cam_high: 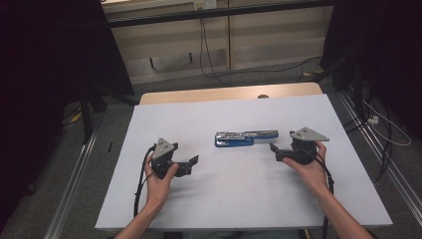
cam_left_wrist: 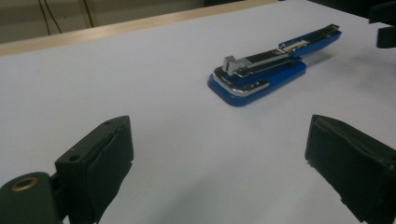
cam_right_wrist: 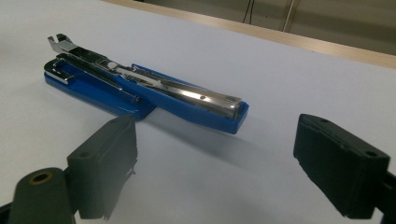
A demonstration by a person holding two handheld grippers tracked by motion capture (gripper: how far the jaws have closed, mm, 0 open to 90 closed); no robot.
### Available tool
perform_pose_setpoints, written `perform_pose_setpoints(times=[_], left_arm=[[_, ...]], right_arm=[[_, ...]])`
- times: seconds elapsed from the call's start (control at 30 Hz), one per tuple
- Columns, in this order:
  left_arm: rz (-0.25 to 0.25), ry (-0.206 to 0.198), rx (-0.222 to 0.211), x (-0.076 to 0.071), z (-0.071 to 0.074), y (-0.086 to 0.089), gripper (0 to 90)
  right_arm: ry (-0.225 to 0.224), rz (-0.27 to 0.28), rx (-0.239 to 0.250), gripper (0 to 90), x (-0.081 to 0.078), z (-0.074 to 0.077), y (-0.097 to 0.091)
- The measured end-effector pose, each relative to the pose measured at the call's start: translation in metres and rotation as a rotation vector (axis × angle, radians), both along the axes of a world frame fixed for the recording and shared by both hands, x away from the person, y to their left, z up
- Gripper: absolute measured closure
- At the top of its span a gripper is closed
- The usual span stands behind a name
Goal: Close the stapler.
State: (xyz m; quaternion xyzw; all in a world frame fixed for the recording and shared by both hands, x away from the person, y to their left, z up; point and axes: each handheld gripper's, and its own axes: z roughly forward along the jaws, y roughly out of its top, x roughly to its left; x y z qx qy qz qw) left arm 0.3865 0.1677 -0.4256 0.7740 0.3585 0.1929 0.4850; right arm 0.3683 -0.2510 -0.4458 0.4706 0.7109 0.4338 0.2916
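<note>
The table [cam_high: 239, 199] is broad and bare, so there is wide open room on every side of the work; its far edge at twelve o'clock lies well beyond reach of trouble. At the centre lies the blue stapler [cam_high: 246, 138], swung open flat. The left tongs [cam_high: 193, 166] at eight o'clock and the right tongs [cam_high: 275, 152] at three o'clock both stand open, holding nothing. The likely risk: the smooth metal arm could pivot or slide when pinched, skidding the stapler away across the slick table.
</note>
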Motion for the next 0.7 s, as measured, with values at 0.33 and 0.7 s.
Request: perform_pose_setpoints(times=[0.33,0.7], left_arm=[[-0.073,0.000,0.009,0.005,0.004,-0.013,4.8],[-0.103,0.005,0.012,0.016,-0.004,-0.031,6.0]], right_arm=[[0.001,0.046,0.014,26.5,-0.001,0.001,0.001],[-0.001,0.092,0.027,52.0,0.000,-0.001,0.003]])
